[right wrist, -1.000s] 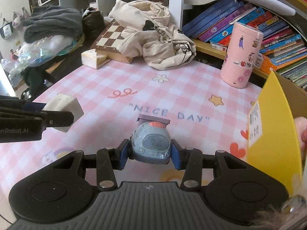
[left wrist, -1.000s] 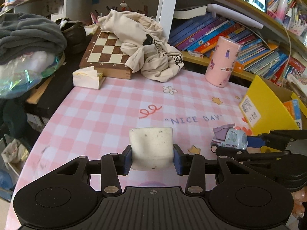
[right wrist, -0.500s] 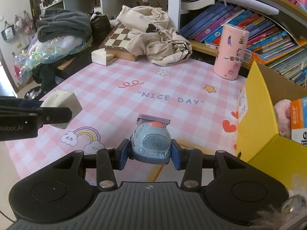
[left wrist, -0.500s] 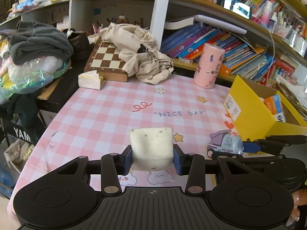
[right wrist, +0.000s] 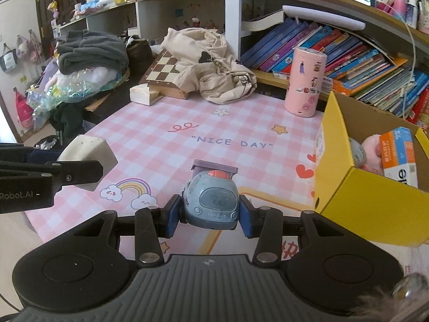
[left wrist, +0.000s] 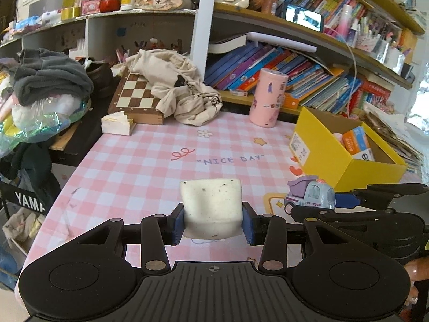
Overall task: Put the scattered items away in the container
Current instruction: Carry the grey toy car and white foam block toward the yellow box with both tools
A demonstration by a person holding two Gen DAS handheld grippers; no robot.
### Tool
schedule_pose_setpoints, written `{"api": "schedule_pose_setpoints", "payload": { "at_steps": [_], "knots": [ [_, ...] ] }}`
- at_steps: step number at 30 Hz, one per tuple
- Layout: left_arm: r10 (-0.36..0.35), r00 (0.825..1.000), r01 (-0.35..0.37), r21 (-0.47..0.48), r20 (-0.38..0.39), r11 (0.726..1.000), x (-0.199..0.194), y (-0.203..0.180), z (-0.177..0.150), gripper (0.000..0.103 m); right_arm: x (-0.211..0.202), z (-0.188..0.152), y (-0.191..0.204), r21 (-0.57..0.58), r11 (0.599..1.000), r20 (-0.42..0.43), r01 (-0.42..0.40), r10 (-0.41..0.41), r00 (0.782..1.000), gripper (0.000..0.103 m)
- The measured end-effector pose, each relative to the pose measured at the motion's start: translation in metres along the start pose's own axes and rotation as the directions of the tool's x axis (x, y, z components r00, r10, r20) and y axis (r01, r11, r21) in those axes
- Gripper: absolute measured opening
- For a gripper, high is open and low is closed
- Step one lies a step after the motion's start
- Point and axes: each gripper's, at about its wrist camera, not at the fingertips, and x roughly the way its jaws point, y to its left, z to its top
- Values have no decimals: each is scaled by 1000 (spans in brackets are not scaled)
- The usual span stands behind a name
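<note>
So both sets of tongs were loaded. The left tongs [left wrist: 213,221] were clamped on a white sponge block [left wrist: 211,208], the right tongs [right wrist: 209,216] were squeezed on a little blue toy truck [right wrist: 211,202], and both were held up off the pink checked surface [right wrist: 187,123]. The yellow box [right wrist: 346,187] sat at about 2 o'clock from the right tongs, close by, open top up, with a plush and a carton already inside. From the left tongs it was at 2 o'clock too but farther, with the right tongs in between. I'd guess the truck goes in first, since the right hand is nearer.
</note>
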Motion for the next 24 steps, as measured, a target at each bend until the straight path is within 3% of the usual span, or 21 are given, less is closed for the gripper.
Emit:
{"api": "schedule_pose_setpoints", "payload": {
  "at_steps": [14,24],
  "knots": [
    [-90,996,90,38,-5,995,-21,-4,-17,40,-35,-25,16,40,997,6,69,-69,998,42],
    [-145,989,147,60,-26,987,-12,-10,-16,40,-45,-29,7,75,988,11,135,-136,991,42]
  ]
}}
